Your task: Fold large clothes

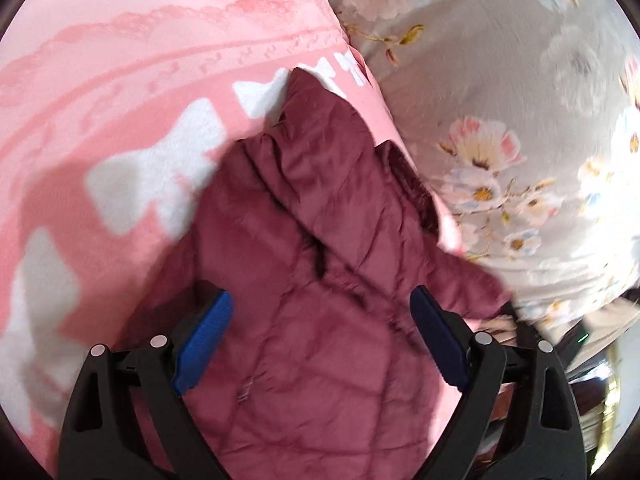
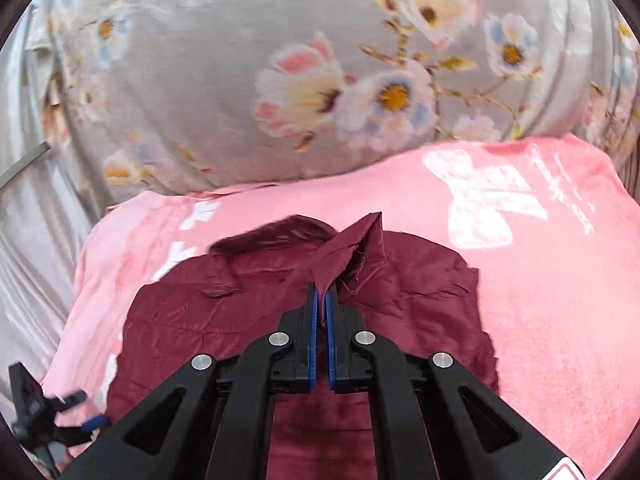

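- Maroon quilted jacket lies crumpled on a pink blanket, which covers a grey floral bedsheet.
- Right gripper: jaws pinched together on a raised fold of the jacket near its collar.
- Left gripper: jaws spread wide above the jacket, blue pads gripping nothing.
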Demonstrator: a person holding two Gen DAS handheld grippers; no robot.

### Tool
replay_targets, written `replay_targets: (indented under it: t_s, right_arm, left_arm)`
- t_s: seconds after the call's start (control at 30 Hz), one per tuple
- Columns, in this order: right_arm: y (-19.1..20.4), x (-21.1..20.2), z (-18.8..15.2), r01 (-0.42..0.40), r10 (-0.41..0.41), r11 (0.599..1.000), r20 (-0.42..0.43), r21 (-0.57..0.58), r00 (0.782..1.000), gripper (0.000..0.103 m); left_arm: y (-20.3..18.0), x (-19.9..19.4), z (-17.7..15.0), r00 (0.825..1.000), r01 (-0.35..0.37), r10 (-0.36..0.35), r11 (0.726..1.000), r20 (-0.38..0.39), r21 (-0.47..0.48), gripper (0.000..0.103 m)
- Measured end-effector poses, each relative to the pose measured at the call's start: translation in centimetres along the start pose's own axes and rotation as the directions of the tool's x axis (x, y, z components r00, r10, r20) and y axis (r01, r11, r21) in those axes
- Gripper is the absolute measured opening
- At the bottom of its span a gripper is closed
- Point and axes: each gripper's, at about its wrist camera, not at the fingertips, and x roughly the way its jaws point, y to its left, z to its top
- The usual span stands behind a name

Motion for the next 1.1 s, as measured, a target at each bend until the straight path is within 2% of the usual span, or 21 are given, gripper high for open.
replay_targets:
  t_s: [0.03, 0.13, 0.23, 0.33, 0.37, 0.4, 0.43, 0.47, 0.5, 0.57, 0.63, 0.7, 0.8, 0.87, 0.97, 1.1]
  right_arm:
    - [-0.7, 0.3, 0.2, 0.0, 0.0, 1.0, -0.008, 0.01, 1.0, 0.003]
    - [-1.3, 0.7, 0.9, -0.008, 0.008, 1.0, -0.006, 0.002, 1.0, 0.003]
    - [-1.2, 0.1, 1.8, -0.018, 0.018, 1.0, 0.006, -0.02, 1.0, 0.003]
    - [-1.3, -0.4, 2.3, -0.02, 0.021, 0.999, 0.011, -0.04, 1.0, 0.003]
    - [-1.5, -0.3, 2.1, -0.019, 0.019, 0.999, 0.002, -0.044, 1.0, 0.003]
    - [-1.7, -0.2, 1.9, -0.017, 0.017, 0.999, -0.005, -0.046, 1.0, 0.003]
    - [-2.2, 0.2, 1.3, -0.014, 0.013, 0.999, -0.02, -0.046, 1.0, 0.003]
    - [-2.6, 0.5, 0.7, -0.01, 0.009, 0.999, -0.032, -0.044, 0.999, 0.003]
    - [-3.3, 1.0, -0.2, -0.002, 0.0, 0.999, -0.05, -0.037, 0.999, 0.003]
    - [-4.5, 2.1, -1.8, 0.013, -0.015, 1.0, -0.088, -0.02, 0.996, 0.003]
    - [-5.6, 3.4, -3.6, 0.025, -0.025, 1.0, -0.133, 0.004, 0.991, 0.003]
    - [-6.7, 4.9, -5.6, 0.042, -0.037, 0.999, -0.181, 0.024, 0.983, 0.003]
    - [-7.5, 6.4, -8.3, 0.053, -0.04, 0.997, -0.228, 0.049, 0.973, 0.003]
    - [-7.7, 6.7, -9.5, 0.051, -0.037, 0.997, -0.233, 0.052, 0.972, 0.003]
    - [-7.1, 6.7, -9.9, 0.073, -0.07, 0.997, -0.221, 0.006, 0.973, 0.002]
    - [-7.1, 6.4, -9.5, 0.086, -0.082, 0.996, -0.244, 0.006, 0.966, 0.004]
  left_arm:
    - [-0.3, 0.5, 0.7, 0.999, 0.031, -0.032, 0.999, -0.01, -0.023, 0.088]
    - [-1.3, 2.3, 2.4, 0.997, 0.068, -0.069, 0.996, -0.016, -0.054, 0.088]
    - [-1.5, 4.7, 3.7, 0.998, 0.048, -0.05, 0.997, -0.031, -0.068, 0.088]
    - [-0.2, 6.8, 4.8, 0.999, -0.033, 0.029, 0.993, -0.045, -0.109, 0.085]
    - [0.3, 7.2, 5.0, 0.997, -0.066, 0.062, 0.991, -0.043, -0.116, 0.076]
    - [0.4, 7.5, 5.2, 0.995, -0.092, 0.088, 0.989, -0.035, -0.116, 0.071]
    - [0.6, 7.8, 5.3, 0.991, -0.131, 0.129, 0.986, -0.028, -0.1, 0.057]
    - [0.6, 8.0, 5.3, 0.986, -0.168, 0.167, 0.982, -0.022, -0.08, 0.038]
    - [0.6, 8.1, 5.2, 0.976, -0.219, 0.218, 0.974, -0.01, -0.054, 0.03]
    - [0.8, 8.1, 5.1, 0.964, -0.266, 0.266, 0.964, 0.011, -0.024, 0.011]
    - [0.9, 7.9, 4.8, 0.953, -0.302, 0.302, 0.953, 0.034, 0.011, 0.005]
    - [0.6, 7.8, 4.6, 0.944, -0.329, 0.327, 0.943, 0.053, 0.052, 0.003]
    - [-0.3, 7.9, 4.1, 0.923, -0.384, 0.377, 0.913, 0.077, 0.137, 0.002]
    - [-0.6, 8.1, 3.9, 0.913, -0.408, 0.398, 0.896, 0.089, 0.175, 0.002]
    - [-0.8, 8.4, 3.8, 0.901, -0.433, 0.422, 0.878, 0.101, 0.205, 0.002]
    - [-1.8, 8.4, 3.5, 0.877, -0.48, 0.471, 0.837, 0.1, 0.264, 0.004]
